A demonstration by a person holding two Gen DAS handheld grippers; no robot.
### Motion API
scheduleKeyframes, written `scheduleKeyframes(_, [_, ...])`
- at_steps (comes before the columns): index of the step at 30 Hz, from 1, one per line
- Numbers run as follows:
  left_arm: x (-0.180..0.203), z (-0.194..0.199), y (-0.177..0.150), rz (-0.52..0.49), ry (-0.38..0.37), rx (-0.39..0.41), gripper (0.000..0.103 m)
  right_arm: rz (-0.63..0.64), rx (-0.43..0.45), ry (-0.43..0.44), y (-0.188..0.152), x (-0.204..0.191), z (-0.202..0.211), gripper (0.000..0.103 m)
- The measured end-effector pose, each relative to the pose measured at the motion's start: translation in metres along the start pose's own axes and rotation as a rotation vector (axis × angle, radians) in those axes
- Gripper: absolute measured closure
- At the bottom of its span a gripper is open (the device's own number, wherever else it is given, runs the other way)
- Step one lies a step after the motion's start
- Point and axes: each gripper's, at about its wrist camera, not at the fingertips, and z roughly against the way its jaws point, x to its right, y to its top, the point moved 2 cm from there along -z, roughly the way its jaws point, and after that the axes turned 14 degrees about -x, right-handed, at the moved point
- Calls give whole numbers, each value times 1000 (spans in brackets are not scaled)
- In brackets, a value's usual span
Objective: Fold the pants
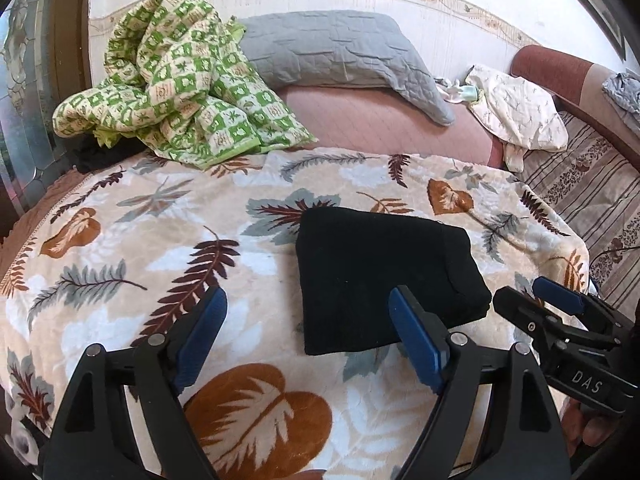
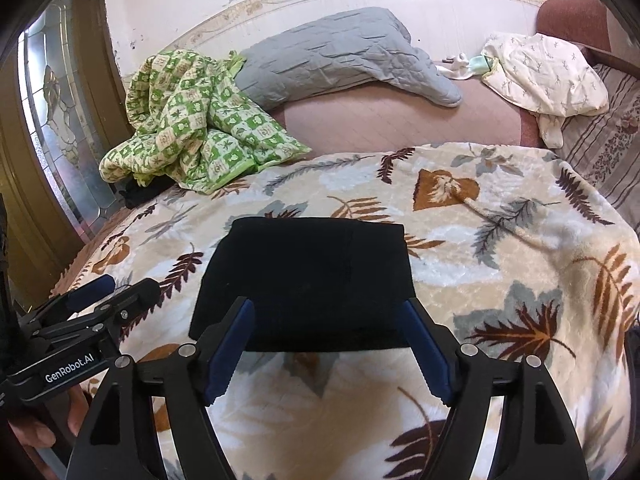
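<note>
A bed fills the room under a leaf-print blanket [image 1: 120, 272], with a green checked quilt [image 1: 180, 88] heaped at its far side and a grey pillow [image 1: 332, 48] against the wall. From the left wrist, the black pants [image 1: 380, 276] lie on that blanket as a tidy folded block. The left gripper [image 1: 308, 336] hangs on the near side of the pants with its jaws spread and nothing between them; its right finger overlaps the block's near edge in the view, and I cannot tell if it touches. The right gripper [image 1: 536, 296] sits just past the pants' right corner.

From the right wrist, the pants [image 2: 304, 280] look squared off, so the folding seems done. The right gripper [image 2: 328, 344] is spread wide over their near edge, empty. The left gripper [image 2: 116, 288] shows to the pants' left. A low finger could snag that edge and drag the top layer open, and the plush blanket could shift with it.
</note>
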Motion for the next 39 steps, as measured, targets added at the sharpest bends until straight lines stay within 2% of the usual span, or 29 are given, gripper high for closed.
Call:
scheduleKeyframes(20, [0,20,-10,-5,4,37,19,17,8,0,-12,-5,19,24])
scheduleKeyframes(39, [1,20,-13,-6,6,37,19,11,-12,6,-13,-6,10,24])
